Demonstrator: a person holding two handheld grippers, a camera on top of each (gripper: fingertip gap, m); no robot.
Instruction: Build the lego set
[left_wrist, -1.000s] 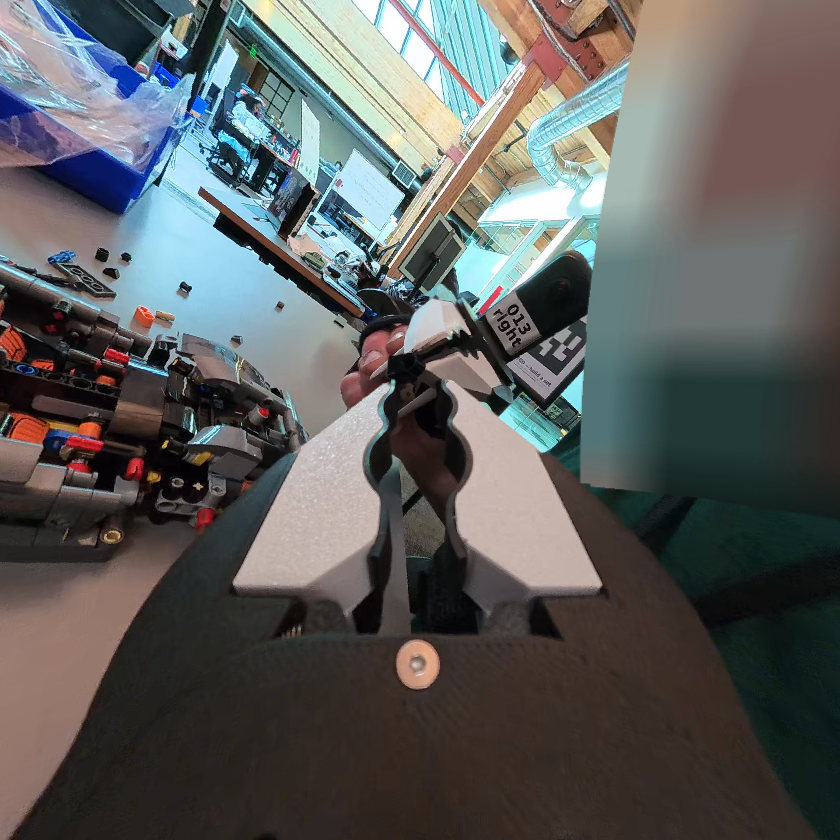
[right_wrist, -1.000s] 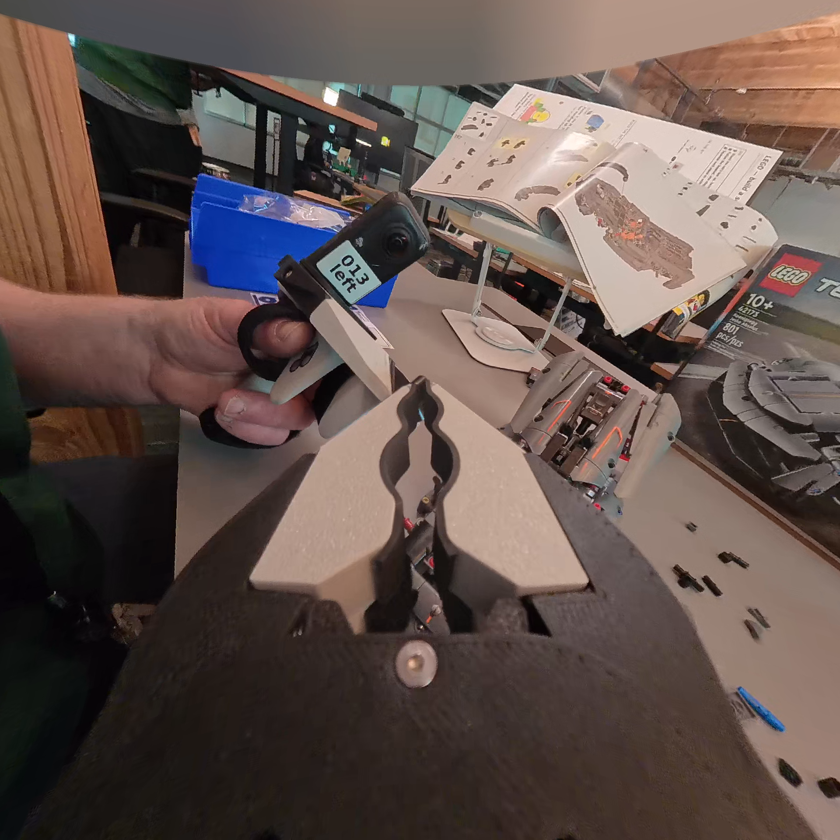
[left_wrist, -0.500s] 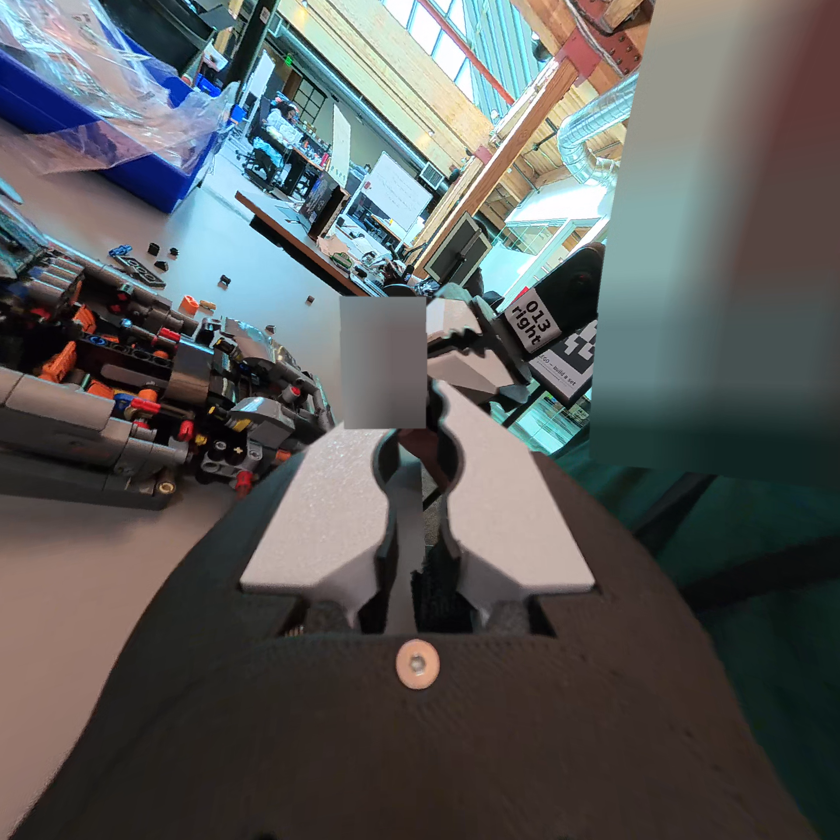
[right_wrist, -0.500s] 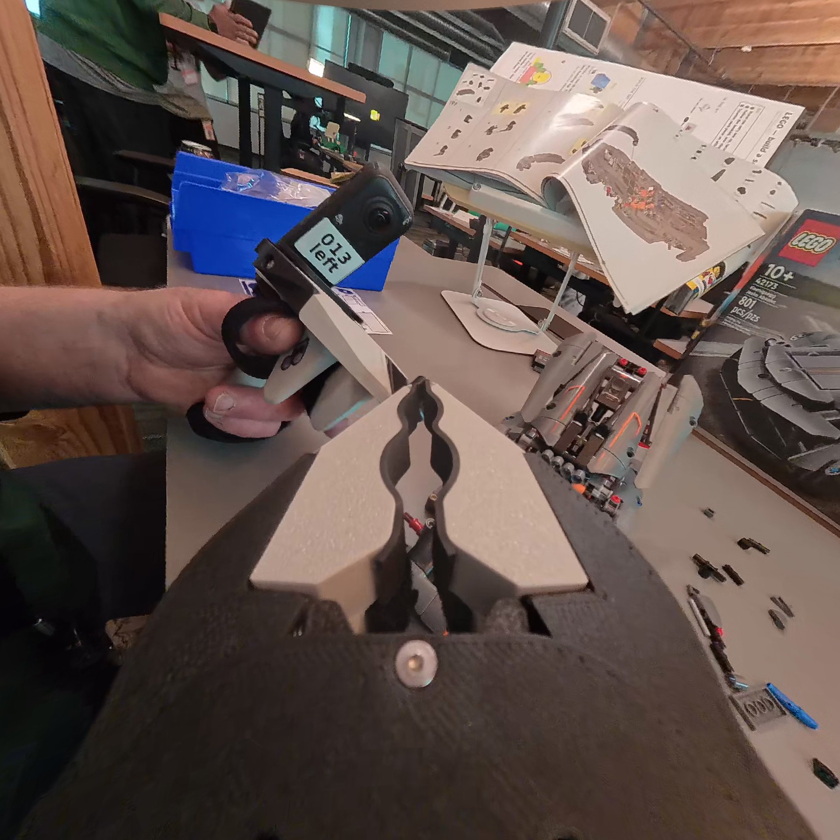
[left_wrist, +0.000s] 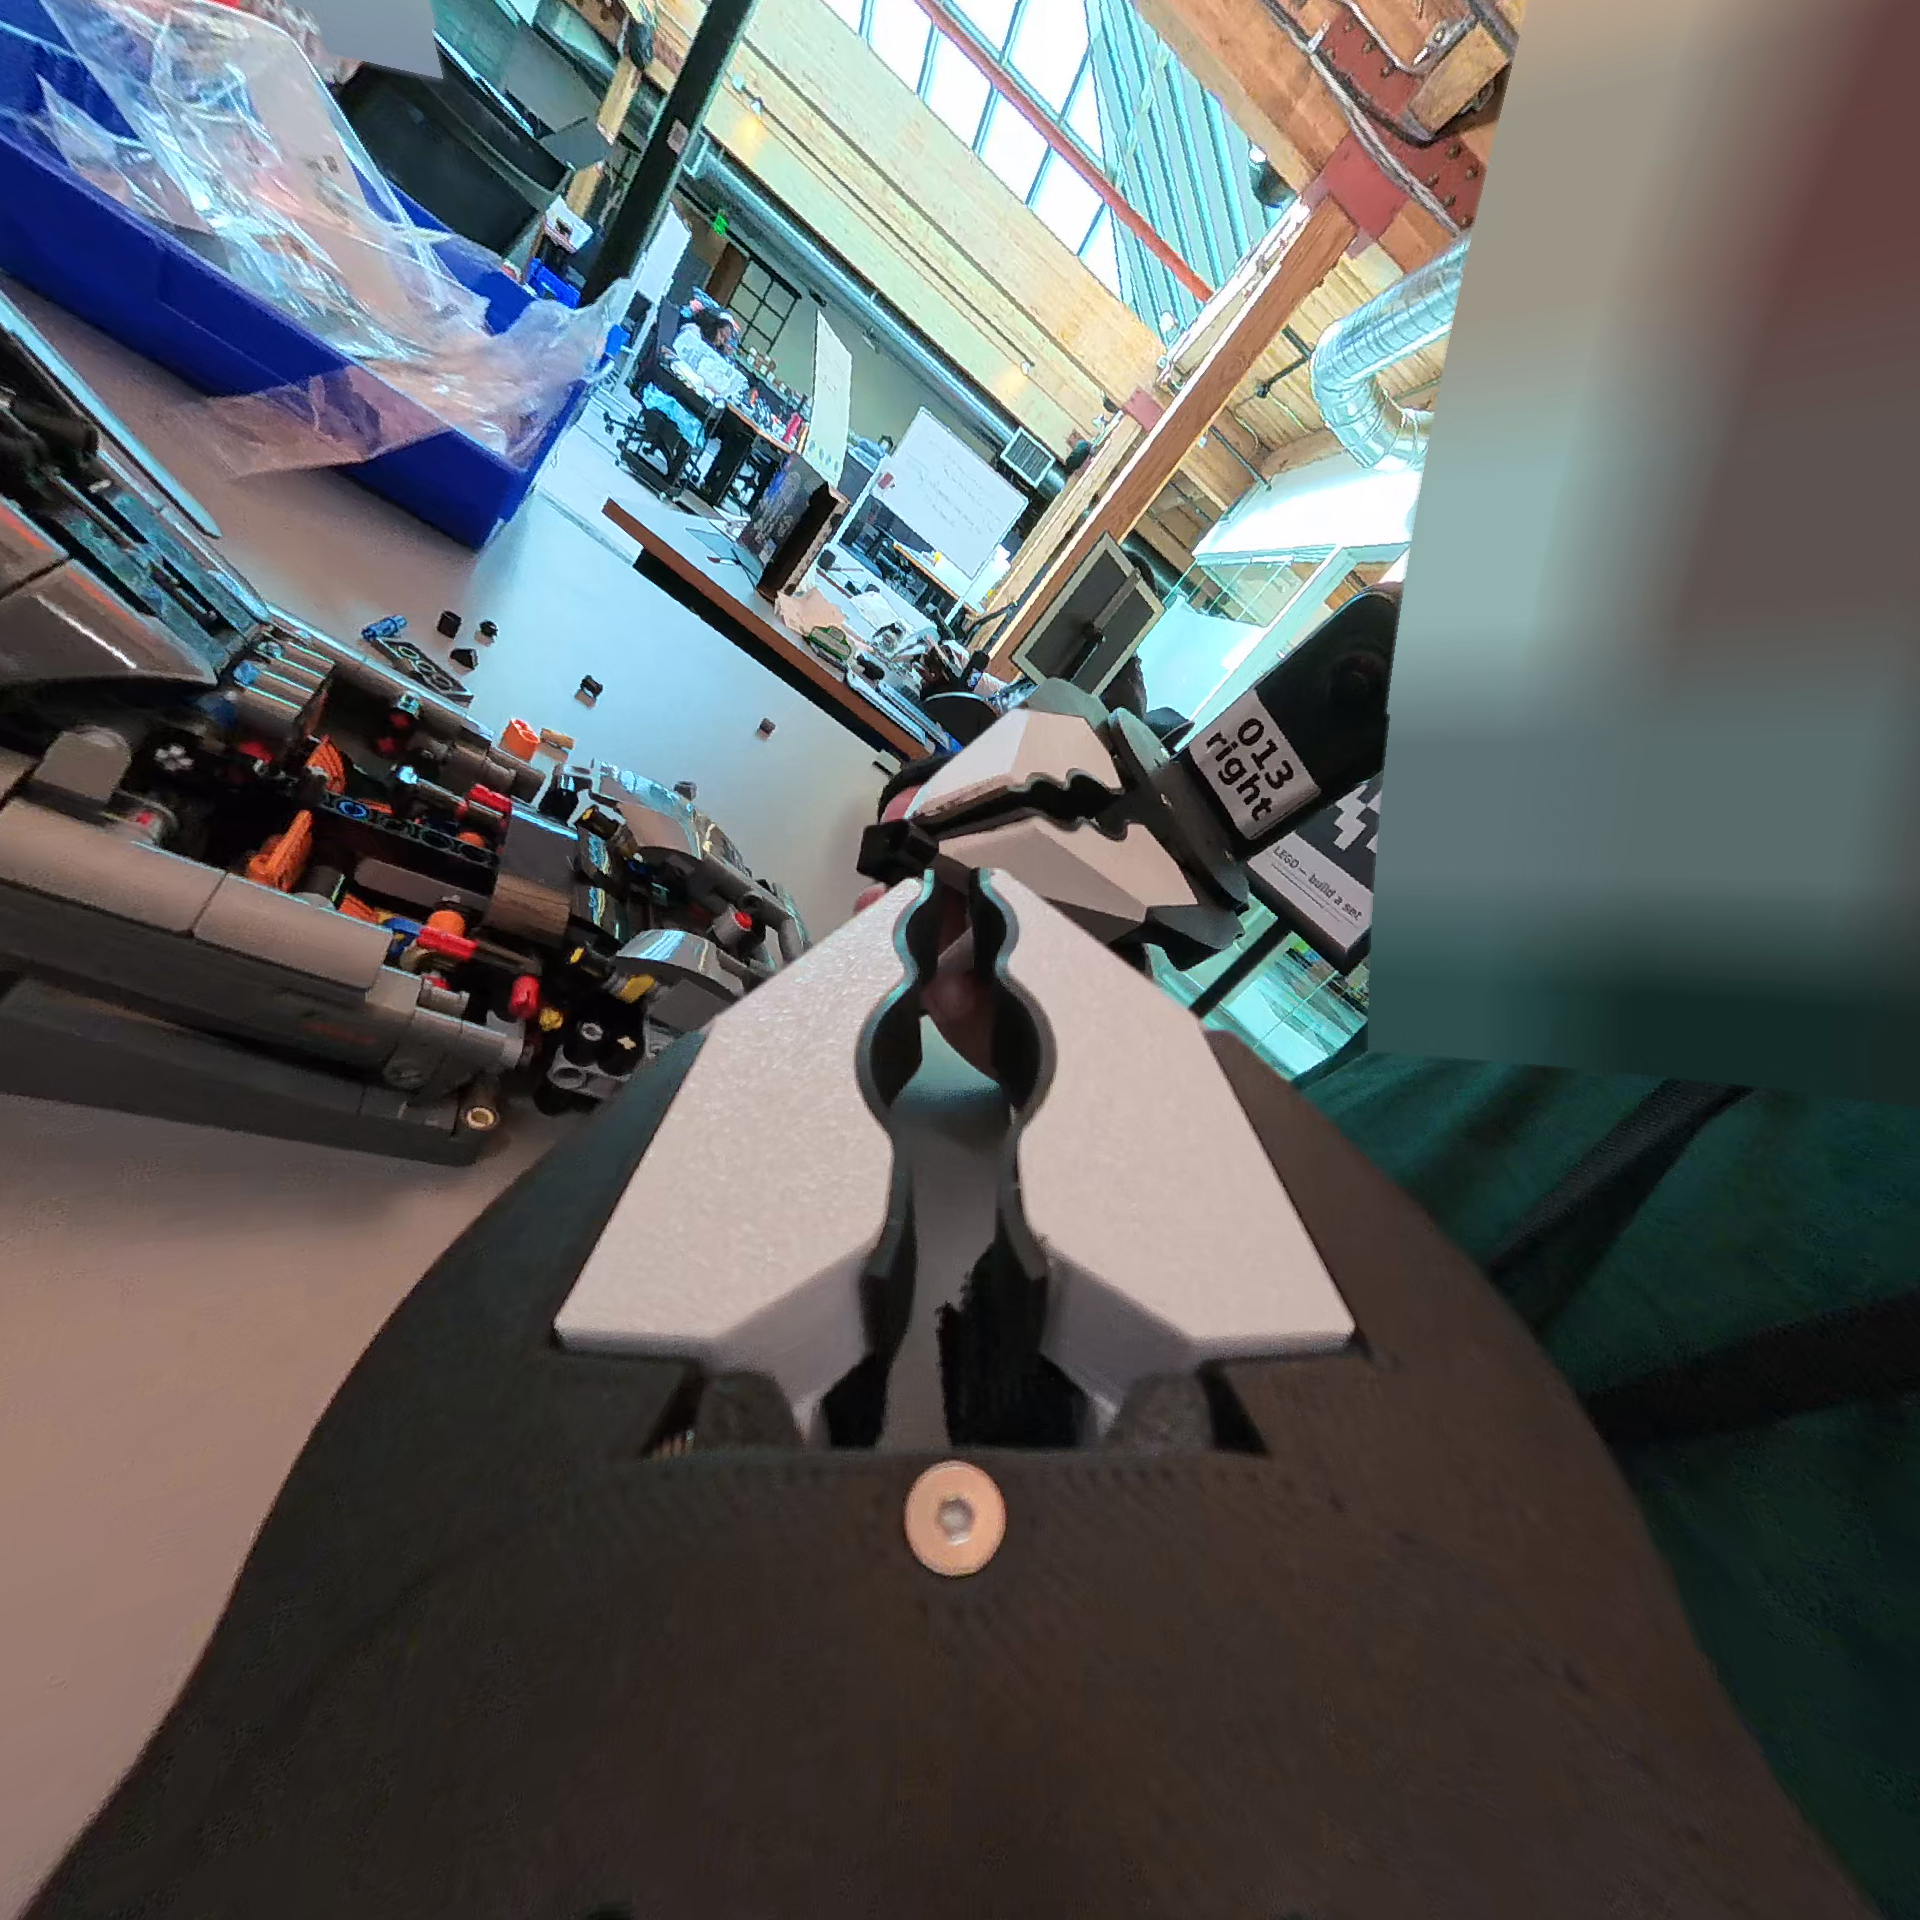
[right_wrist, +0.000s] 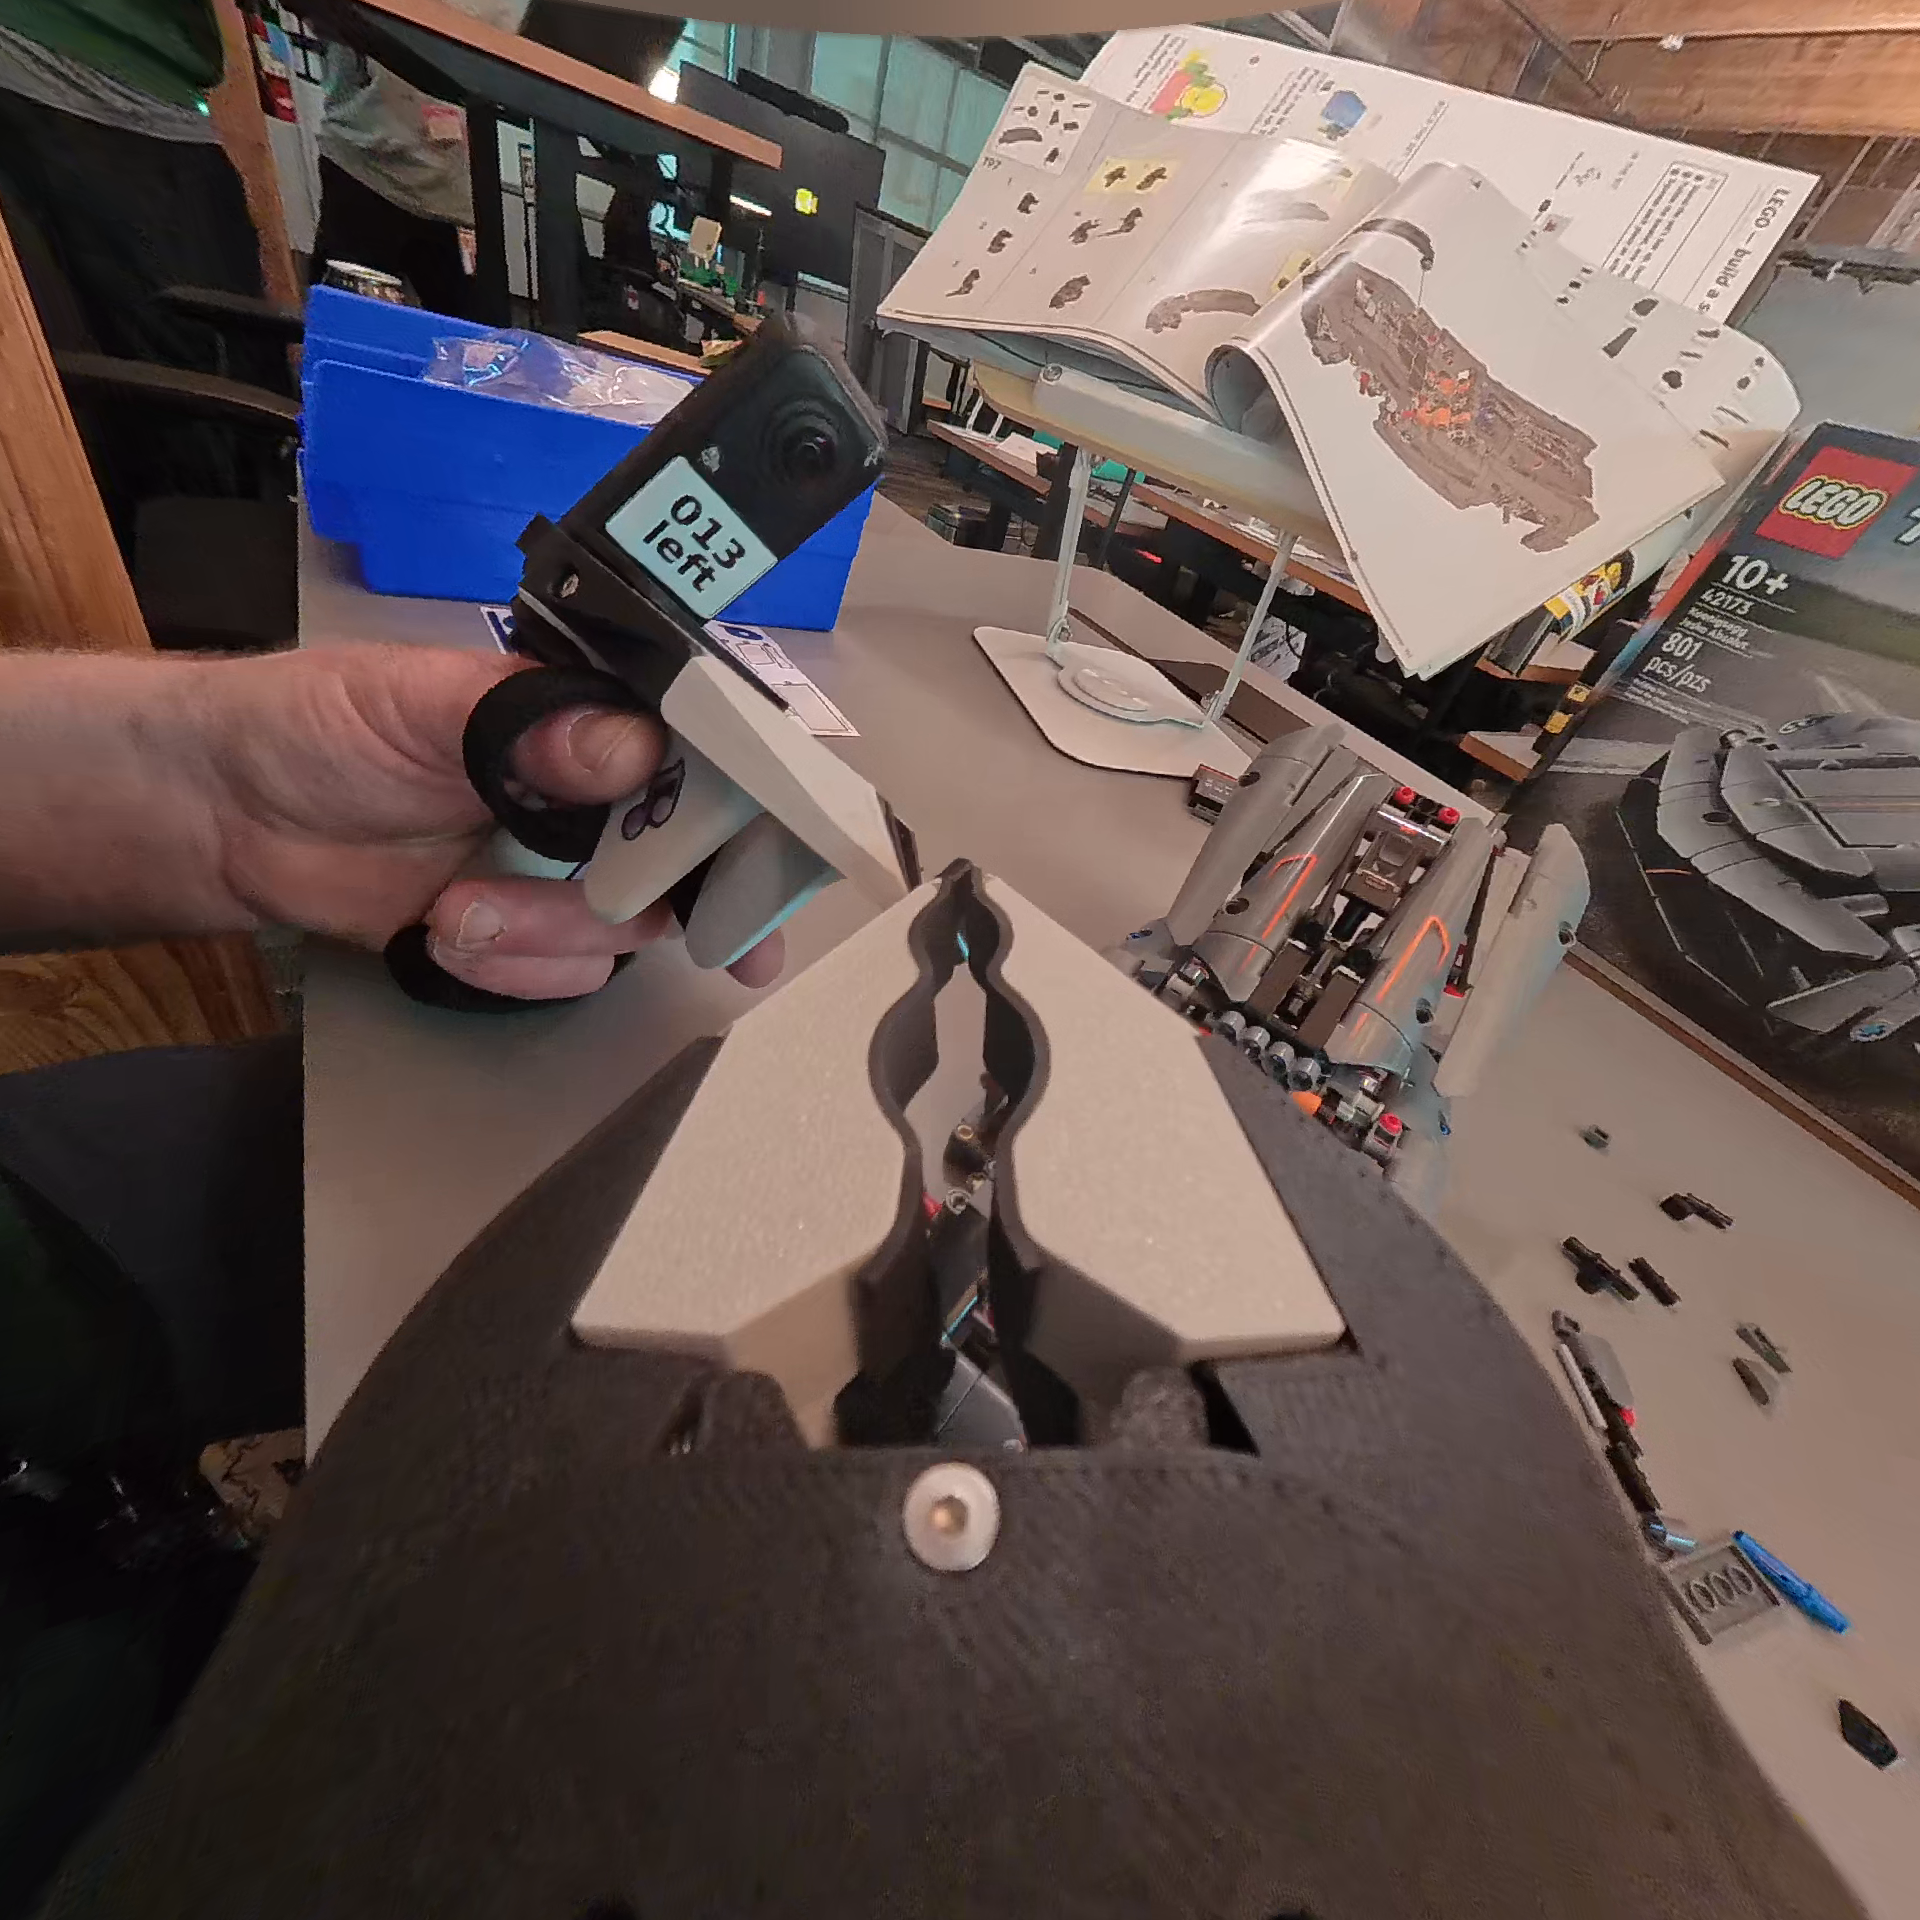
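Left wrist view showed the right tool (left_wrist: 899, 847) clenched on a small black piece (left_wrist: 883, 850) that jutted from its tips, held in the air just beyond the tips of the left tool (left_wrist: 951, 883). Whether the left tool was clenched or released could not be told; its fingers (left_wrist: 790, 1122) stood close together with only a narrow gap, and no part was seen between them. The partly built car model (left_wrist: 343, 883) lay on the table (left_wrist: 208, 1299), to the left of both tools and apart from them. Right wrist view showed the model (right_wrist: 1351, 956) ahead and to the right, with loose pieces (right_wrist: 1621, 1273) scattered on the table (right_wrist: 987, 727) beside it, and the instruction booklet (right_wrist: 1403, 312) open on its stand behind.

Judged risks: the black piece was gripped only at the very tips, so a sideways push or a slack squeeze during a hand-over could flip it out and drop it among the loose pieces or off the table edge. The two tools met nearly tip to tip, so a misjudged approach could knock the piece askew. Pressing it into the model off-axis could loosen parts already fitted.
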